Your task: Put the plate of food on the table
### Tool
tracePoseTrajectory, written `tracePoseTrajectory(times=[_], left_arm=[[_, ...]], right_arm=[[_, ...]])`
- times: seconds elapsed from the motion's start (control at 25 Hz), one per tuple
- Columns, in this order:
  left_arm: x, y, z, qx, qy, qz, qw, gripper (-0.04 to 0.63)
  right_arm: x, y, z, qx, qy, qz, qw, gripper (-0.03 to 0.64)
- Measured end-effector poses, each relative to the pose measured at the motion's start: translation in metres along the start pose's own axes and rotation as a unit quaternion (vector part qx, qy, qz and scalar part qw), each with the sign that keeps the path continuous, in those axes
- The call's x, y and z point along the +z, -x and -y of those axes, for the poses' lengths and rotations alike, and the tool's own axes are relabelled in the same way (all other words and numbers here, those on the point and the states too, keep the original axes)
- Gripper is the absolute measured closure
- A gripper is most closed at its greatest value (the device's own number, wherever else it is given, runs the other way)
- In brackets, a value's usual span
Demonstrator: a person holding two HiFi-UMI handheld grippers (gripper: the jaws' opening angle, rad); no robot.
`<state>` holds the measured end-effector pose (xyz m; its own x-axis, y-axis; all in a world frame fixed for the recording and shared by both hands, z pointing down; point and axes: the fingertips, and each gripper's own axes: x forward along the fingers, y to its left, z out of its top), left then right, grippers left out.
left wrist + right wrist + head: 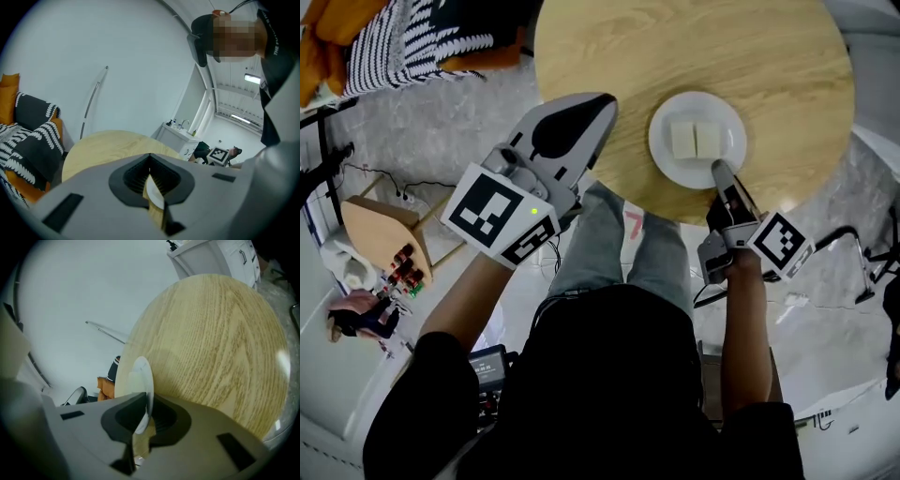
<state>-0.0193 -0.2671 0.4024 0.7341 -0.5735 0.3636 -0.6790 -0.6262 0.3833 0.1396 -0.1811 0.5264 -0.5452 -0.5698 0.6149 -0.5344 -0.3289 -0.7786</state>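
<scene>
The white plate, bearing two pale blocks of food, is seen on the round wooden tabletop, near its 6 o'clock edge. The plate's rim is clamped at 5 o'clock by the right hand-held gripper. The left hand-held gripper is held at the plate's 9 o'clock, apart from it, its jaws closed on nothing.

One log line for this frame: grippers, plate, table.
right gripper: shut on rim of plate | plate: two pale food blocks, over round wooden table near edge | left gripper: shut, empty, clear of plate
</scene>
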Motion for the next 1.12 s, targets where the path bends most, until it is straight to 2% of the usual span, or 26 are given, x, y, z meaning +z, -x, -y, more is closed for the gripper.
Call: tracePoseTrajectory(times=[0.12, 0.24, 0.32, 0.44, 0.6, 0.88, 0.96, 1.12], left_arm=[[-0.002, 0.0, 0.006, -0.012, -0.002, 0.001, 0.9999, 0.589], [-0.001, 0.004, 0.008, -0.021, -0.004, 0.003, 0.9998, 0.589], [-0.004, 0.005, 0.006, -0.024, -0.002, 0.002, 0.9997, 0.589], [-0.008, 0.007, 0.003, -0.026, -0.001, -0.002, 0.9997, 0.589], [-0.007, 0.006, 0.006, -0.029, -0.005, 0.001, 0.9996, 0.589], [-0.003, 0.007, 0.009, -0.031, -0.007, 0.001, 0.9995, 0.589], [-0.001, 0.005, 0.009, -0.031, -0.006, 0.001, 0.9995, 0.589], [0.004, 0.003, 0.013, -0.031, -0.004, 0.004, 0.9995, 0.589]], right_arm=[[-0.004, 0.001, 0.004, -0.01, 0.023, -0.011, 1.0, 0.581], [-0.015, 0.006, 0.0, 0.007, 0.052, -0.045, 0.998, 0.521], [-0.022, 0.007, -0.006, 0.025, 0.089, -0.072, 0.993, 0.483], [-0.038, 0.008, -0.009, 0.041, 0.166, -0.126, 0.977, 0.452], [-0.055, 0.014, 0.001, 0.015, 0.264, -0.197, 0.944, 0.431], [-0.061, 0.017, 0.009, -0.038, 0.361, -0.244, 0.899, 0.43], [-0.061, 0.017, 0.011, -0.051, 0.37, -0.25, 0.893, 0.43], [-0.062, 0.019, 0.013, -0.063, 0.368, -0.257, 0.891, 0.431]])
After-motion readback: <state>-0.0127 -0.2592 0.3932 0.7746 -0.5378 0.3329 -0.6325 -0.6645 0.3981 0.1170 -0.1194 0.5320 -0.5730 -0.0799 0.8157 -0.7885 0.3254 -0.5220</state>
